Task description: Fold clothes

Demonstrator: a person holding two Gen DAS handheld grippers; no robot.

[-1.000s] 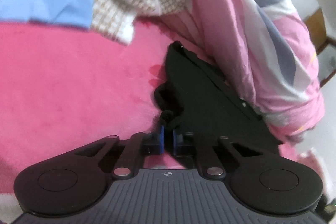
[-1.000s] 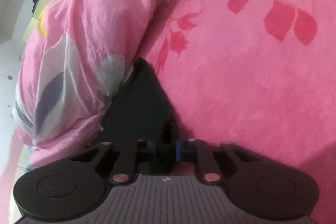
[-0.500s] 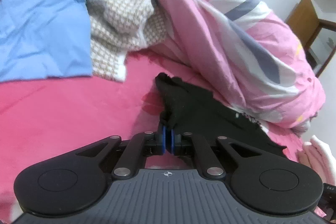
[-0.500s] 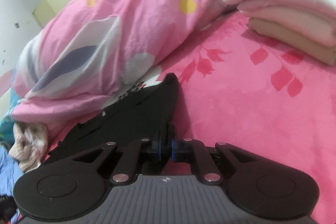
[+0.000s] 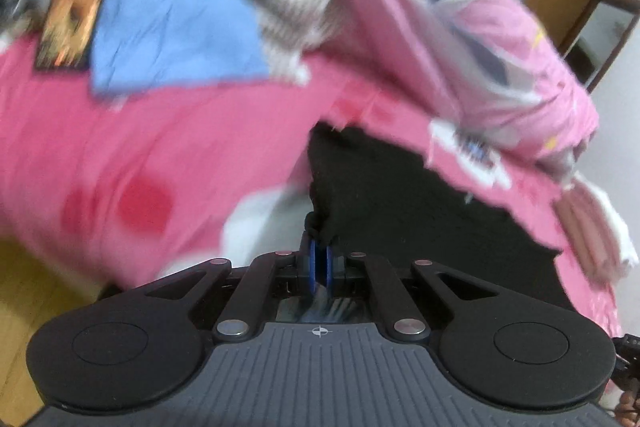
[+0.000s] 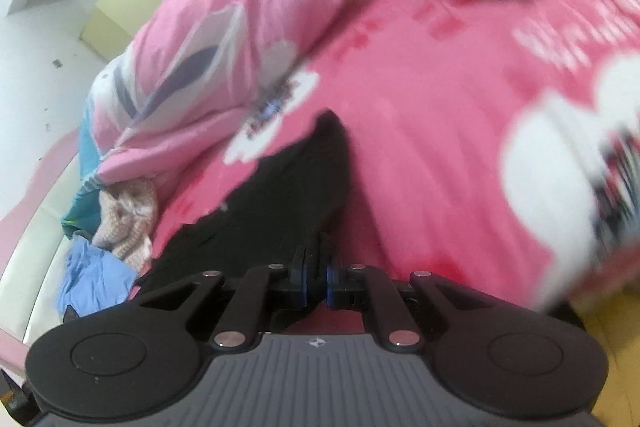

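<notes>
Pulling back, I've drawn the black garment (image 5: 400,195) farther off the pink bedspread (image 5: 160,147). Left gripper (image 5: 319,259) and right gripper (image 6: 316,267) stay clamped on it.

No readable text — frames blurred, prints illegible

One black garment (image 5: 400,195), one blue shirt (image 5: 168,15), two hand-held grippers (image 5: 319,261).

— Where does the black garment (image 5: 400,195) sit?

— In the left wrist view it fills the centre and lower right of the frame, dark and plain, with one bunched corner at the bottom centre.

— And in the right wrist view?

— The black garment (image 6: 280,211) runs from the centre toward the lower left, tapering to a point at the top.
</notes>
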